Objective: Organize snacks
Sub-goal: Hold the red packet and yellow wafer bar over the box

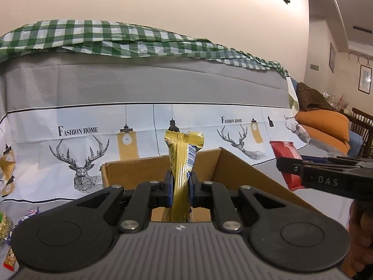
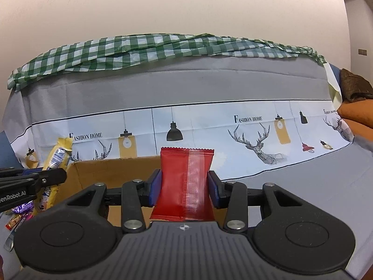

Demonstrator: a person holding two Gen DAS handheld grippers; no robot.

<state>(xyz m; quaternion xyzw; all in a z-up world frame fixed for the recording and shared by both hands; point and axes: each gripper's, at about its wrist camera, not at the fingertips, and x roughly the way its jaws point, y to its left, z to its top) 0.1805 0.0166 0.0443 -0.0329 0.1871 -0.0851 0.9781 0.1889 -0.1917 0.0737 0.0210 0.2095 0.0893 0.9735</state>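
The left gripper (image 1: 180, 186) is clamped on a gold foil snack bar (image 1: 180, 163); the right gripper (image 2: 184, 187) is clamped on a red foil snack packet (image 2: 184, 184). Both hang above the open brown cardboard box (image 1: 233, 165).

gold wrapper (image 1: 180, 175): glossy foil | red pouch (image 2: 186, 186): shiny plastic | box (image 1: 242, 175): matt cardbd

My left camera looks forward along my fingers, close above the cardboard box (image 1: 233, 163). My right camera looks the same way from just beside it. Both see the box and the deer cloth (image 2: 256, 140) behind it.
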